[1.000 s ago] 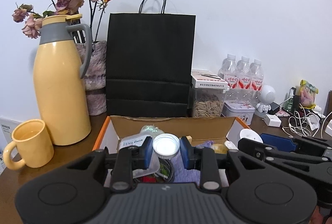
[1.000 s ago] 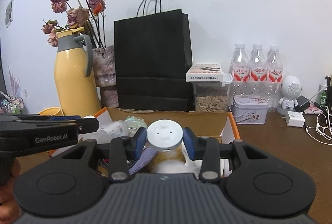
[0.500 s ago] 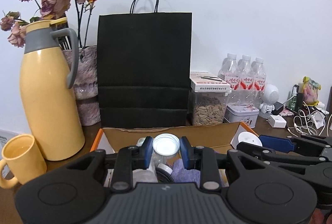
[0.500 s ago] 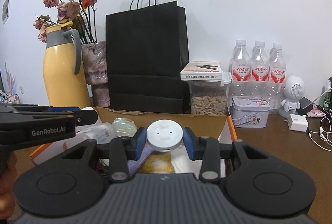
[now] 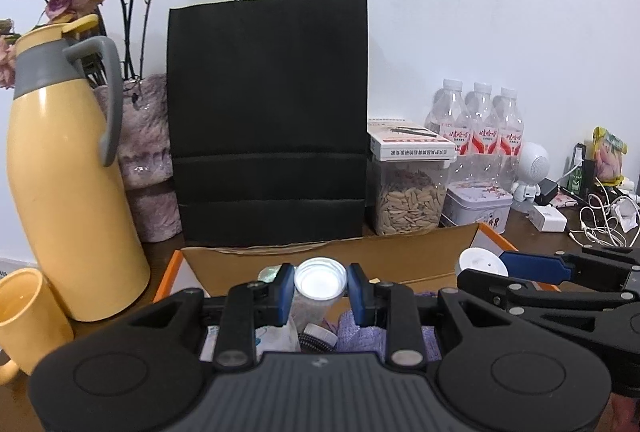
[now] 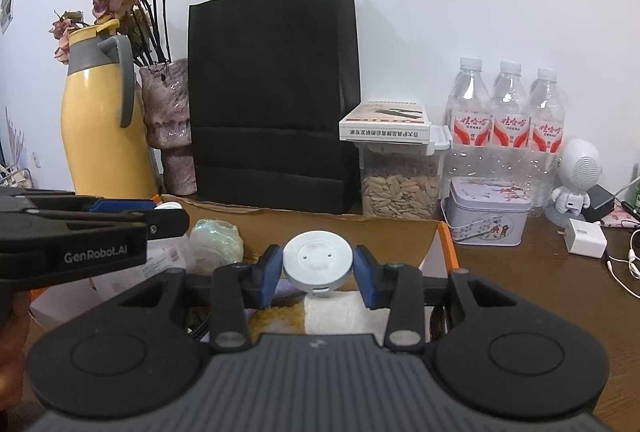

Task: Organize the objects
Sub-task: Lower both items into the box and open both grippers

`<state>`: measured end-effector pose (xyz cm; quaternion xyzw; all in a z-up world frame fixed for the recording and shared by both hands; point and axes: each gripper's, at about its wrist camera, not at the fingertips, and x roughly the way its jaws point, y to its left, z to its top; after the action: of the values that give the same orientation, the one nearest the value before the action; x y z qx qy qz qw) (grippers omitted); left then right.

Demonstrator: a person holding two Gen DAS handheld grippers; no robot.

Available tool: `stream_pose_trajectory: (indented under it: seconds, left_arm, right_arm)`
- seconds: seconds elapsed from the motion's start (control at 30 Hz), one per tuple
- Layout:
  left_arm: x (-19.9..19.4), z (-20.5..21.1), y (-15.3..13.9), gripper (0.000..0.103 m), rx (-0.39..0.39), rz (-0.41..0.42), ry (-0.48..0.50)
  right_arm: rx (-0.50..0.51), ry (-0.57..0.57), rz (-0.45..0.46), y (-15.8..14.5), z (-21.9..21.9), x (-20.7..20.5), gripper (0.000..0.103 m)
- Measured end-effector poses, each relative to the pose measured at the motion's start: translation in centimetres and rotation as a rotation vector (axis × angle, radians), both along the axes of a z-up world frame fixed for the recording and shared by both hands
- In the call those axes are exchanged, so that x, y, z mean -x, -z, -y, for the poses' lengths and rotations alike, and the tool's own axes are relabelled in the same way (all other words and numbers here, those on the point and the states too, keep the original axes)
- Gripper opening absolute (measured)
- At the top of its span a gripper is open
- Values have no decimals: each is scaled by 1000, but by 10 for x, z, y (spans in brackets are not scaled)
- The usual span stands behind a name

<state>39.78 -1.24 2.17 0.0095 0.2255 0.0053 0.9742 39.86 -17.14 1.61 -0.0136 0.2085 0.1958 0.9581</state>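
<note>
My left gripper [image 5: 320, 290] is shut on a small clear jar with a white lid [image 5: 320, 279] and holds it above the open cardboard box [image 5: 328, 258]. My right gripper [image 6: 318, 274] is shut on a round white disc-shaped device [image 6: 318, 264] and holds it above the same box [image 6: 360, 232]. The right gripper also shows at the right of the left wrist view [image 5: 532, 268], with the disc [image 5: 478, 262] in it. The left gripper shows at the left of the right wrist view [image 6: 120, 220]. The box holds a purple cloth [image 5: 360, 328], a bottle and wrapped items [image 6: 216, 236].
A black paper bag [image 5: 268, 120] stands behind the box. A yellow thermos [image 5: 68, 176] and yellow mug [image 5: 24, 316] stand left, by a vase of dried roses [image 5: 144, 136]. A seed container [image 6: 400, 180], tin [image 6: 488, 212], water bottles [image 6: 508, 112], charger [image 6: 584, 236] and cables stand right.
Both grippers have risen with their objects still held, so the box and its contents sit lower in both views. The thermos and mug have slid left in the left wrist view.
</note>
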Motion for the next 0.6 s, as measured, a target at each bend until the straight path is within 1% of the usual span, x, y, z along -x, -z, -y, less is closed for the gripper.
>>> stream_pose_trajectory:
  seconds: [0.37, 0.4, 0.43, 0.47, 0.5, 0.53, 0.6]
  left_arm:
    - [-4, 3, 3, 27, -8, -20, 5]
    - [-4, 3, 4, 28, -8, -24, 1]
    - [-5, 3, 4, 30, -9, -29, -6]
    - [-5, 2, 4, 37, -10, -33, -10]
    - [-5, 2, 4, 46, -7, -32, -12]
    - [-5, 1, 4, 51, -6, -29, -15]
    - [-4, 1, 3, 70, -19, -26, -43]
  right_arm:
    - [9, -4, -15, 4, -2, -2, 40]
    - [10, 0, -17, 4, -1, -2, 42]
    - [12, 6, -20, 4, -1, -2, 45]
    - [13, 11, -22, 5, 0, -3, 49]
    - [18, 16, -23, 5, 0, -3, 57]
    - [24, 20, -23, 5, 0, -3, 66]
    - [31, 30, -21, 6, 0, -2, 77]
